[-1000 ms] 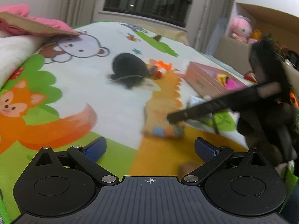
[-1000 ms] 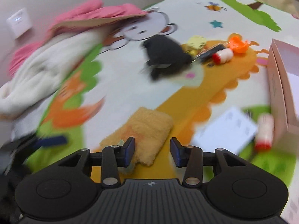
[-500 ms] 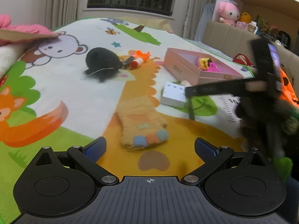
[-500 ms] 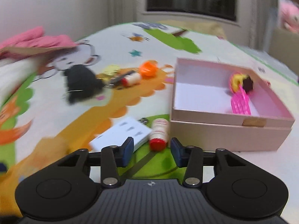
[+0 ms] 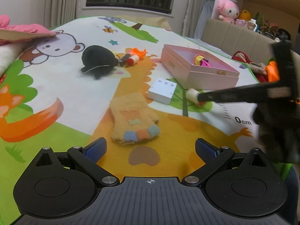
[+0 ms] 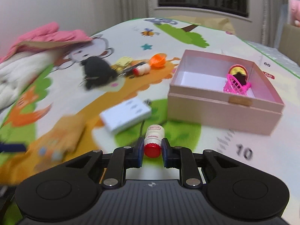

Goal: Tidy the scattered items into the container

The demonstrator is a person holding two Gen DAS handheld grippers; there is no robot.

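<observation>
Two grippers show: the right gripper (image 6: 152, 151) has its jaws closed on the small white bottle (image 6: 153, 140) by its red-capped end, low over the play mat (image 5: 61, 93), near the pink box (image 6: 225, 103). The left gripper (image 5: 150, 148) hangs spread wide, holding nothing, above the orange sock (image 5: 133, 118). Blur smears the mat's left side in the right wrist view.

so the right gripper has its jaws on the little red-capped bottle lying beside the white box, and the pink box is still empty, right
Not quite: the pink box is not empty. The right wrist view shows a pink toy basket already inside it, in the far right corner. The rest holds: the right gripper has its jaws either side of the red-capped bottle, which lies beside the white box.
</observation>
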